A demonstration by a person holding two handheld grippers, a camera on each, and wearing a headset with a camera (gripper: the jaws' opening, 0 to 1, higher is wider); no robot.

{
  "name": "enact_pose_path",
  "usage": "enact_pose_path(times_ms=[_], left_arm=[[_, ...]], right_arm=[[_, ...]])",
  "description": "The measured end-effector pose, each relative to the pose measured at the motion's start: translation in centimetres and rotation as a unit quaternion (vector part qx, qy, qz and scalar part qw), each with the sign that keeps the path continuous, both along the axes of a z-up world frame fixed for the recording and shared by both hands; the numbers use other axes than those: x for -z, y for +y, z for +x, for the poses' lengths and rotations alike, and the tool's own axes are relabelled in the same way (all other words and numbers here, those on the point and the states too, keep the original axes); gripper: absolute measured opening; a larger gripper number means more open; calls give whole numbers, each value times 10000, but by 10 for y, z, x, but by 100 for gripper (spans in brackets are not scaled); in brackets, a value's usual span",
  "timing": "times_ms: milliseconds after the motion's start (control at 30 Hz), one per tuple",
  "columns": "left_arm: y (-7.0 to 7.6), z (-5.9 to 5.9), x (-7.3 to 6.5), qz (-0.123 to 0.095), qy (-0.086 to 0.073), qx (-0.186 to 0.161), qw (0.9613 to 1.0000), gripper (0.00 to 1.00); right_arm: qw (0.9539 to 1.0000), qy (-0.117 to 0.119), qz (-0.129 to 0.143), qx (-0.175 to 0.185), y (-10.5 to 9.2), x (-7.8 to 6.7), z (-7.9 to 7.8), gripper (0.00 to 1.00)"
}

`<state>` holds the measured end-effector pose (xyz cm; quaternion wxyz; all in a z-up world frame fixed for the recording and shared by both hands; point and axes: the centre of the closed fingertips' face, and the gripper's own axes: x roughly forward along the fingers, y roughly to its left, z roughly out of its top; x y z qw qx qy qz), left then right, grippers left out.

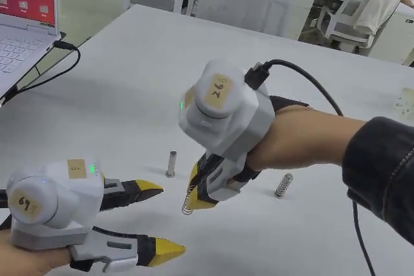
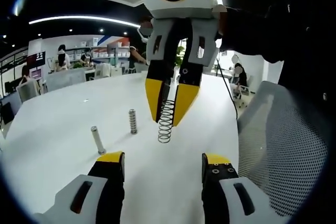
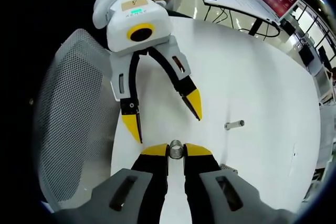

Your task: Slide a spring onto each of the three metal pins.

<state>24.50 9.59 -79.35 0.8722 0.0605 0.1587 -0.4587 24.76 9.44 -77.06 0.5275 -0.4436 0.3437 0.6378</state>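
Observation:
My right gripper [image 1: 194, 195] hovers just above the white table [image 1: 129, 82], shut on a small coil spring [image 1: 187, 202] that hangs down from its yellow tips. A bare metal pin [image 1: 171, 163] stands upright a little to the left of it. A second spring [image 1: 283, 185] stands on the table to the right; I cannot tell whether a pin is inside it. My left gripper [image 1: 160, 219] is open at the lower left, holding nothing. In the left gripper view the right gripper [image 2: 168, 108] holds the spring [image 2: 166, 122] beyond the pin [image 2: 97, 139]. In the right gripper view the spring [image 3: 177, 149] sits between the shut jaws.
An open laptop [image 1: 26, 17] sits at the table's far left corner, its black cable [image 1: 55, 75] trailing over the top. Chairs [image 1: 239, 4] stand behind the table. A mesh chair back [image 2: 286, 150] is close on the near side.

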Motion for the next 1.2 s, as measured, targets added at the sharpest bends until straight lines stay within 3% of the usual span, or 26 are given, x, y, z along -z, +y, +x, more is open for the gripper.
enact_pose_path(times_ms=[100, 367, 900, 1200], left_arm=[[2, 3, 0, -3, -21, -84, 10000, 61], [7, 6, 1, -18, -6, -174, 9998, 65], [14, 8, 3, -97, 33, -372, 9993, 76], [17, 7, 4, -141, 58, -416, 9990, 79]], right_arm=[[10000, -18, 23, 29, 1, -2, 5, 8], [9997, -196, 34, 104, 2, -8, 24, 8], [9974, -594, 170, 373, 24, -26, 80, 8], [9973, -577, 180, 407, 35, -20, 88, 8]])
